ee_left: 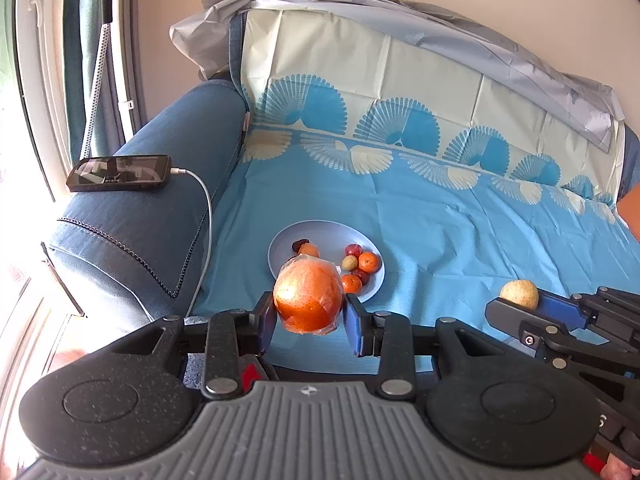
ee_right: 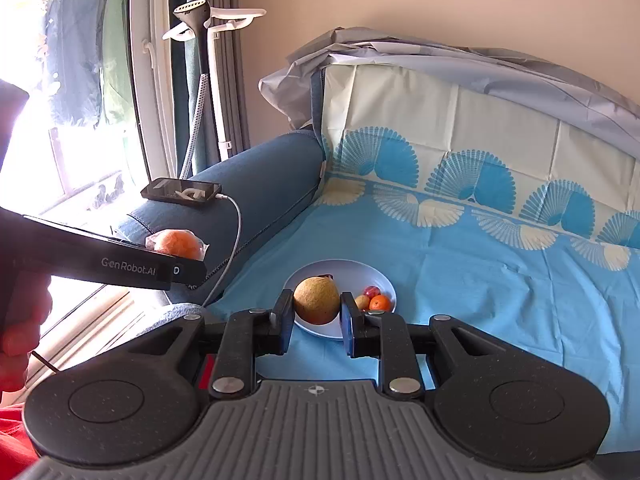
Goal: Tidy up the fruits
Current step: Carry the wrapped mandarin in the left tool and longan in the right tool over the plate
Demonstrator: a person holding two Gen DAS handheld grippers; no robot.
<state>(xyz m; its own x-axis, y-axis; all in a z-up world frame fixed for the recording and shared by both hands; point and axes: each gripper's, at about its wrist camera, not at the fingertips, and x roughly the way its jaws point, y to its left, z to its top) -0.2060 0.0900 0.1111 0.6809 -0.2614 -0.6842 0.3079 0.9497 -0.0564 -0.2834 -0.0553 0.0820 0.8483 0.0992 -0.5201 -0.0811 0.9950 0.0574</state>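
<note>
Fruits are split between the two grippers and the plate (ee_left: 280,258) on the blue cloth (ee_left: 460,232). In the left wrist view the left gripper (ee_left: 310,320) is clamped on a big orange in clear wrap (ee_left: 309,298), and the plate lies just past it at twelve o'clock, already carrying small oranges (ee_left: 368,262) and a few other small fruits. In the right wrist view the right gripper (ee_right: 316,322) squeezes a brownish-yellow pear-like fruit (ee_right: 317,300), its jaws narrow; the plate sits directly behind at twelve to one o'clock. Both held fruits are nearly round, so no long axis matters much. Both grippers look about equally near the plate, the left one at ten o'clock of the right. I judge the coming move a short forward lowering onto the bare part of the plate. Readable writing: "GenRobot.AI" on the left gripper's side. A phone (ee_right: 182,192) lies on the sofa arm (ee_right: 264,184), charging.
</note>
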